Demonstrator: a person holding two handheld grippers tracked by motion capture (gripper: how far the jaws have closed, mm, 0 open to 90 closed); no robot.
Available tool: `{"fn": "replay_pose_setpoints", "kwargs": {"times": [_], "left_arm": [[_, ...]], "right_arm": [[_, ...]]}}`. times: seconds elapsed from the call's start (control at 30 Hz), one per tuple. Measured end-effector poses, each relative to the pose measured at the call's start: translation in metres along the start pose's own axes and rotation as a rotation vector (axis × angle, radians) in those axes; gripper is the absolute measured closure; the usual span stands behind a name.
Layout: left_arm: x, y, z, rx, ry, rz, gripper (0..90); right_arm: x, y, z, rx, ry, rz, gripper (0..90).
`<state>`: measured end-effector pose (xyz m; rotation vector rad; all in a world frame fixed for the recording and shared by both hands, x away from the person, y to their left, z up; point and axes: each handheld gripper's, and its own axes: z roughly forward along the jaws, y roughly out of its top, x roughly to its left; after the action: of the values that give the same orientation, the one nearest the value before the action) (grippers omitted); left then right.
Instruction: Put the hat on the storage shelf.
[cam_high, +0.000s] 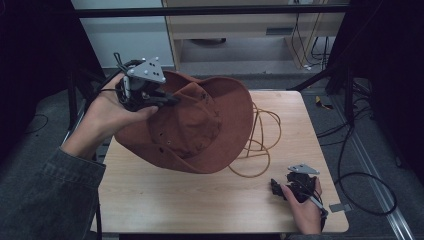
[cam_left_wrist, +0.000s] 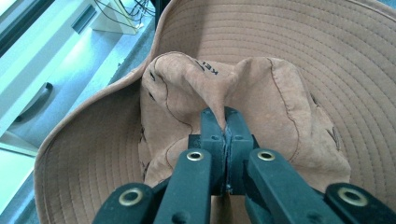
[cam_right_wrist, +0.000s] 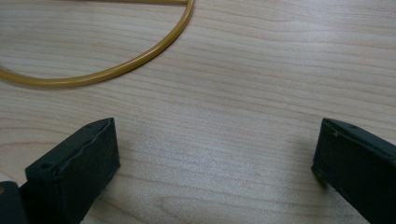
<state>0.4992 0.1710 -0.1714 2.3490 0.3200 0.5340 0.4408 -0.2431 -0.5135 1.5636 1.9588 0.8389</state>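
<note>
A brown wide-brimmed hat (cam_high: 200, 127) is held tilted above the left half of the light wooden table (cam_high: 165, 200), its brim spread toward the middle and its crown facing the person. In the left gripper view the crown (cam_left_wrist: 233, 102) is crumpled, with rows of stitching ringing the brim and dark printed letters on a fold of the fabric; only something like "KE" can be made out, the rest lost in the crease. The left gripper (cam_high: 167, 99), at the far left, has its jaws pressed together on a pinch of that crown cloth (cam_left_wrist: 226, 122), and the left hand (cam_high: 107, 115) grips it from below, a grey sleeve (cam_high: 45, 195) trailing to the near-left corner. A yellowish cord (cam_high: 260, 145) lies in loose loops on the table just right of the hat, partly under the brim. Well apart, at the near right edge, the right hand (cam_high: 305, 210) holds the right gripper (cam_high: 282, 187) low over bare wood; its jaws stand wide apart with nothing between them (cam_right_wrist: 215, 158), and an arc of the cord (cam_right_wrist: 116, 70) lies beyond them. Black cables (cam_high: 360, 175) run over the floor to the right.
</note>
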Motion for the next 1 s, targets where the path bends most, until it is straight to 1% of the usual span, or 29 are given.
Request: {"fn": "replay_pose_setpoints", "kwargs": {"times": [0.17, 0.47, 0.57, 0.67, 0.8, 0.87, 0.97, 1.0], "left_arm": [[-0.001, 0.005, 0.004, -0.002, -0.011, 0.005, 88.7], [-0.008, 0.025, 0.011, -0.009, -0.021, 0.032, 88.7], [-0.009, 0.029, 0.014, -0.004, -0.023, 0.041, 88.7], [-0.009, 0.033, 0.017, -0.004, -0.027, 0.039, 88.7], [-0.011, 0.041, 0.023, -0.007, -0.024, 0.046, 88.7], [-0.011, 0.045, 0.026, -0.016, -0.024, 0.040, 88.7], [-0.010, 0.051, 0.033, -0.007, -0.016, 0.044, 88.7], [-0.010, 0.054, 0.035, -0.011, -0.015, 0.045, 88.7]], "right_arm": [[0.000, 0.000, 0.000, 0.001, 0.001, 0.001, 0.4], [0.000, 0.000, 0.000, 0.001, 0.002, 0.003, 0.5], [0.000, 0.000, 0.000, -0.001, 0.002, 0.003, 0.5], [0.000, 0.000, 0.000, 0.000, 0.002, 0.002, 0.4], [0.000, 0.000, 0.000, -0.001, 0.003, 0.002, 0.4], [0.000, 0.000, 0.000, -0.001, 0.003, 0.002, 0.5], [0.000, 0.000, 0.000, -0.001, 0.008, 0.002, 0.5], [0.000, 0.000, 0.000, -0.001, 0.008, 0.002, 0.5]]}}
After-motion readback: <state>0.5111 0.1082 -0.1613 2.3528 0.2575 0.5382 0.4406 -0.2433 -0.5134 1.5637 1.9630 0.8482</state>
